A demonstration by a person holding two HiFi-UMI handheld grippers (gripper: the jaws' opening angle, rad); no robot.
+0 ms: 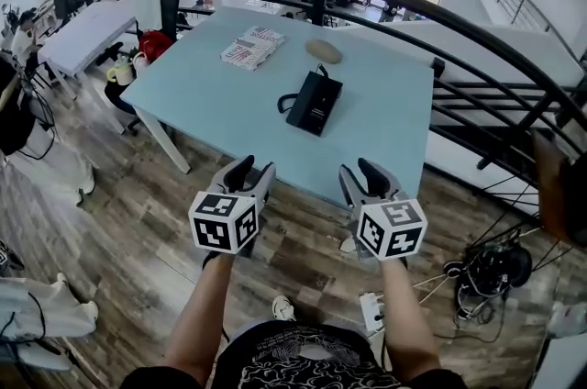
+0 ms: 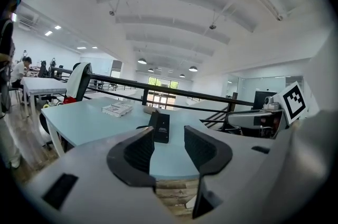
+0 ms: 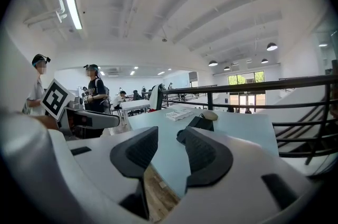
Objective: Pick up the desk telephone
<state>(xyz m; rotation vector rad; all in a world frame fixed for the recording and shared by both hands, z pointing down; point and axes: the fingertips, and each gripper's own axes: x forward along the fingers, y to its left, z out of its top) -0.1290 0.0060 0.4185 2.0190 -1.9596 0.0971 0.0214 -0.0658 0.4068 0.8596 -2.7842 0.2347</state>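
Task barely begun: phone (image 1: 315, 103) lies untouched on counter (image 1: 220, 94). Left gripper (image 1: 254, 173) and right gripper (image 1: 361, 176) hover short of its edge, fingers spread, empty. Reach, grasp and lift remain.

A pale blue counter (image 1: 206, 94) stands on a wooden floor (image 1: 119, 222). On it lie a black desk telephone (image 1: 315, 102) near the middle, a stack of printed papers (image 1: 251, 47) toward the far left, and a flat tan disc (image 1: 324, 51) just beyond the telephone.
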